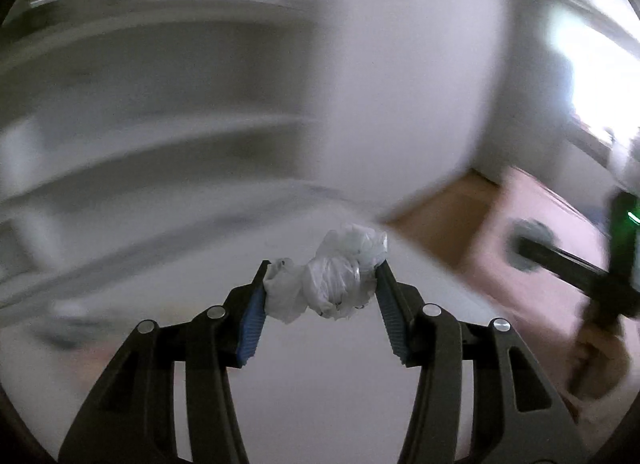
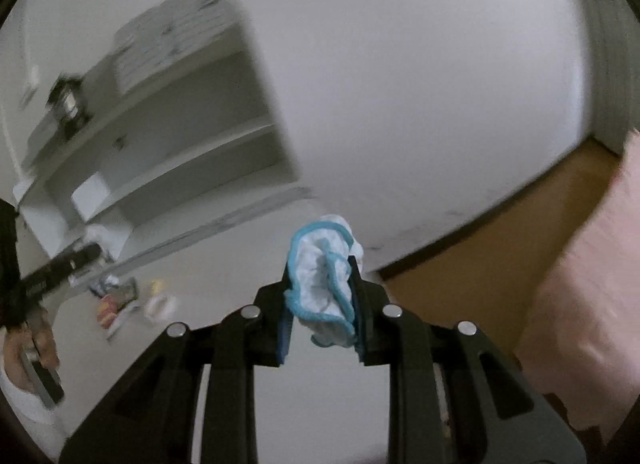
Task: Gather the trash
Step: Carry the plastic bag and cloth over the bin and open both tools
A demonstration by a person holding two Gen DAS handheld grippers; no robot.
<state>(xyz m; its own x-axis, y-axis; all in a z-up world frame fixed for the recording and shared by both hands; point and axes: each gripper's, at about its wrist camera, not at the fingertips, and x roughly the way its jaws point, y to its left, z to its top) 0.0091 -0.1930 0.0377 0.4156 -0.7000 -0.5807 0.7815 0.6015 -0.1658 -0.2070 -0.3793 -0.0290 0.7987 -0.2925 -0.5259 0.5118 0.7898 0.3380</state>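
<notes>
While the left gripper (image 1: 322, 284) is up in the air, its jaws squeeze a crumpled white plastic bag (image 1: 334, 278) between their blue pads (image 1: 252, 324). The bag sits right at the tips of the jaws and bulges out above them. Below the jaws is a white surface (image 1: 320, 384), all blurry. The right gripper (image 2: 320, 296) has its jaws clamped on a white cloth with a blue edge (image 2: 324, 284), which fills the gap between them and sticks out past the tips. Far to the left of these jaws, small bits of trash (image 2: 120, 304) lie on the white surface (image 2: 224, 276), too blurry to name. Beyond both jaws stands a white shelf (image 2: 168, 144), and to their right is brown floor (image 2: 480, 264).
</notes>
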